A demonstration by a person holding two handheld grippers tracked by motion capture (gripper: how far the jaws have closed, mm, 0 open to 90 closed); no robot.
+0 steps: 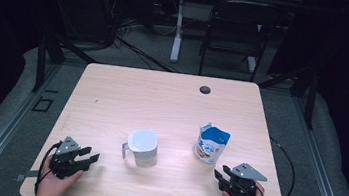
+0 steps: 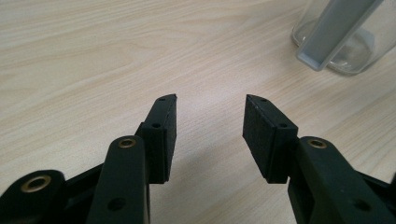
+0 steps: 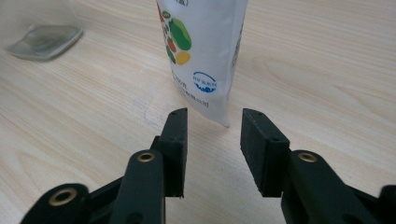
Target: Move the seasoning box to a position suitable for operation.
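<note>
Light wooden table [image 1: 112, 95], clear jug [image 1: 143, 147], seemingly snack pouch [image 1: 210, 144]

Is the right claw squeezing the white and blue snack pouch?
No, the right claw stands open just short of the upright white and blue snack pouch, with bare light wooden table between its pads.

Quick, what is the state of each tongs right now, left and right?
Left tongs: open, holding nothing, near the clear jug.
Right tongs: open, holding nothing, pointed at the pouch.

Left gripper [image 1: 89, 155] and right gripper [image 1: 220, 173] rest low, jaws apart.
</note>
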